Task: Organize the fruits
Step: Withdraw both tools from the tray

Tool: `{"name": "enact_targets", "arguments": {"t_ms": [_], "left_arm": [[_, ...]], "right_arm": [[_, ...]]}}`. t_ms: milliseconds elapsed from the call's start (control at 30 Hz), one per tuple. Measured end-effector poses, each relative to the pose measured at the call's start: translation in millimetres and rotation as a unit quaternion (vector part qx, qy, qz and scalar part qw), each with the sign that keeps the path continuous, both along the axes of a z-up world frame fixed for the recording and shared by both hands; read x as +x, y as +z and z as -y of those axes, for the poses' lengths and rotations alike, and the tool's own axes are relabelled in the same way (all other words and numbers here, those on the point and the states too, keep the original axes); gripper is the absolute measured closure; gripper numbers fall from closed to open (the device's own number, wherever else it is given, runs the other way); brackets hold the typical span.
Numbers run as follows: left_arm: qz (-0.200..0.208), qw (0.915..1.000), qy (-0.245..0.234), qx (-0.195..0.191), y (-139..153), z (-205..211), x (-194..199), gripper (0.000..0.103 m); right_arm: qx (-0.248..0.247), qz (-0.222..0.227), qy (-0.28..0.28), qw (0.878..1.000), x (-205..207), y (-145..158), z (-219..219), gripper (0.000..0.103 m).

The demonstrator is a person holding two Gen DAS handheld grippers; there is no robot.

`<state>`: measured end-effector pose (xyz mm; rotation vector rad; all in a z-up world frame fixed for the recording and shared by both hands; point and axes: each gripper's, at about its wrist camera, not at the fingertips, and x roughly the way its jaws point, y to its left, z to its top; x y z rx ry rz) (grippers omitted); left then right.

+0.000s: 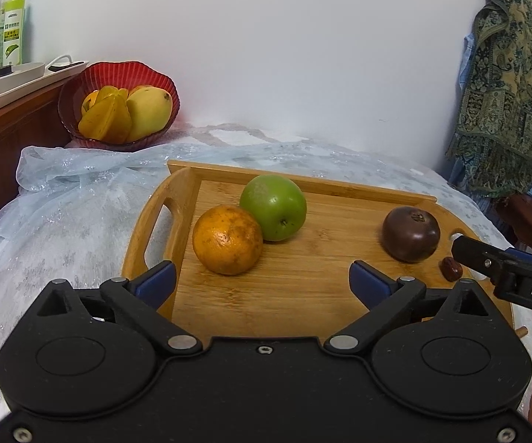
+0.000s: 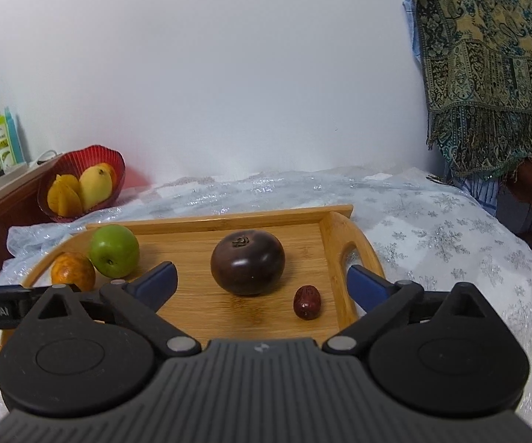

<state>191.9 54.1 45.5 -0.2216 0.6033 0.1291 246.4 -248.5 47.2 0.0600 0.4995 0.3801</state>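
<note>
Fruits: four pieces lay on a bamboo tray (image 2: pixel 334 258), none of them held.
Left gripper (image 1: pixel 262 280): its blue-padded fingers (image 1: pixel 157 282) stood spread wide over the tray's near edge, with nothing between them.
Right gripper (image 2: pixel 262 282): equally wide apart and empty, poised above the tray's right half.
Orange (image 1: pixel 227 243): just ahead of the left gripper, touching the green apple (image 1: pixel 273 206) behind it.
Dark purple fruit (image 2: pixel 247 262): round and glossy, well apart from the orange and apple, directly ahead of the right gripper.
Red date (image 2: pixel 306 302): small and wrinkled, just beside the purple fruit on the near side, toward the tray's right handle.
Tray: handled at both ends, set on a pale blue cloth (image 2: pixel 450 243) patterned with silver snowflakes.
Red bowl (image 1: pixel 118 74): tilted against the wall at far left beyond the tray, holding a yellow mango (image 1: pixel 149 112) and starfruit (image 1: pixel 107 116).
Background: bottles (image 1: pixel 11 33) stood on a wooden ledge at left; a patterned green shawl (image 2: pixel 487 66) hung at right.
</note>
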Motion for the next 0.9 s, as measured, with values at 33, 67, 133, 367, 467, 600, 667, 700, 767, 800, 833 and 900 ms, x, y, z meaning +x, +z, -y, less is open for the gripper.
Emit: {"name": "enact_targets", "arguments": {"t_ms": [33, 67, 133, 367, 467, 600, 667, 700, 767, 800, 833, 900], "left_arm": [[0.001, 1.0, -0.001, 0.0, 0.4, 0.7, -1.8, 0.002], [0.001, 1.0, -0.001, -0.001, 0.8, 1.4, -3.5, 0.002], [0.003, 1.0, -0.002, -0.003, 1.4, 2.1, -7.3, 0.002], [0.008, 0.9998, 0.001, -0.017, 2.5, 3.0, -25.4, 0.001], [0.008, 0.9997, 0.0, -0.022, 1.7, 3.8, -32.6, 0.001], [0.01, 0.9999, -0.005, -0.009, 1.9, 7.4, -40.6, 0.001], [0.014, 0.9999, -0.004, 0.001, 2.1, 9.1, -44.9, 0.001], [0.015, 0.9999, -0.004, 0.005, 2.0, 9.6, -46.9, 0.001], [0.014, 0.9999, -0.004, 0.006, 1.0, 9.7, -50.4, 0.001], [0.012, 0.9999, -0.004, 0.005, 0.2, 9.7, -51.5, 0.001], [0.011, 0.9999, -0.005, 0.002, -0.5, 9.3, -53.5, 0.001], [0.011, 0.9999, -0.006, -0.003, -1.6, 8.3, -57.9, 0.001]], "right_arm": [[0.004, 0.001, 0.0, 1.0, -2.3, 0.9, 0.7, 0.0], [0.007, 0.003, 0.0, 1.0, -4.8, 1.9, 1.4, 0.0], [0.011, 0.007, 0.002, 1.0, -9.0, 3.9, 2.6, 0.0], [0.016, 0.009, 0.009, 1.0, -16.9, 5.1, 4.4, 0.0], [0.019, 0.011, 0.012, 1.0, -20.8, 2.7, 5.0, 0.0], [0.026, 0.018, 0.02, 0.999, -32.0, -0.7, 5.2, 0.0], [0.025, 0.024, 0.017, 0.999, -38.4, -2.9, 4.8, 0.0], [0.024, 0.024, 0.017, 0.999, -41.1, -4.3, 4.7, 0.0], [0.018, 0.017, 0.022, 0.999, -45.4, -7.3, 3.7, 0.0], [0.013, 0.014, 0.024, 1.0, -47.3, -8.8, 2.9, 0.0], [0.01, 0.014, 0.023, 1.0, -49.4, -10.0, 2.4, 0.0], [0.009, 0.02, 0.02, 1.0, -55.4, -12.4, 2.7, 0.0]]}}
